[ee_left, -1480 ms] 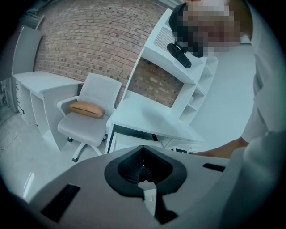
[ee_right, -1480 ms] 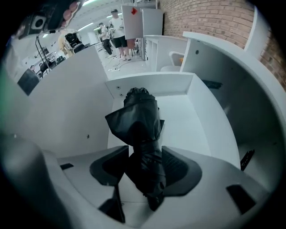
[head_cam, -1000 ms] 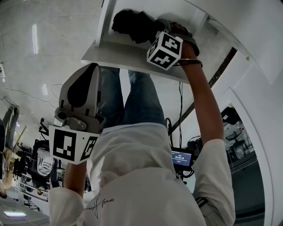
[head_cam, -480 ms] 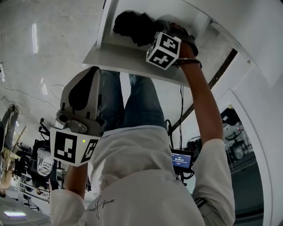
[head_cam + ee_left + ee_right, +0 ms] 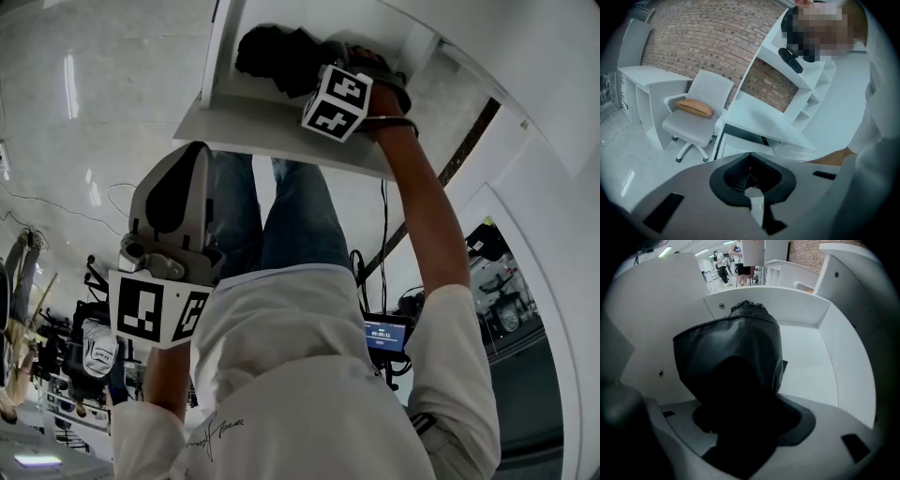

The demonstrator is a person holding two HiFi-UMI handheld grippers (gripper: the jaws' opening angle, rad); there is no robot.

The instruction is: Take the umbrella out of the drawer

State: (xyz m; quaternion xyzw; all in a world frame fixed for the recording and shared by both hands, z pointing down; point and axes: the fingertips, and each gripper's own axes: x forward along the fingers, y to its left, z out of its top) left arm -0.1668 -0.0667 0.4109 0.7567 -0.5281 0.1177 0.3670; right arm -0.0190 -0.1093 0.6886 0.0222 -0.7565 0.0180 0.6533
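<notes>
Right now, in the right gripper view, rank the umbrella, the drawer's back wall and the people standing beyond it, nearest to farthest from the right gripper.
1. The umbrella: black, held between the jaws.
2. The drawer's back wall: white, just behind the umbrella.
3. The people: far off at the top, past the drawer.

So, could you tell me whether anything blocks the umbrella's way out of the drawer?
Nothing visible does. The right claw is shut on the umbrella, and the drawer is open above it, with only its walls around.
</notes>
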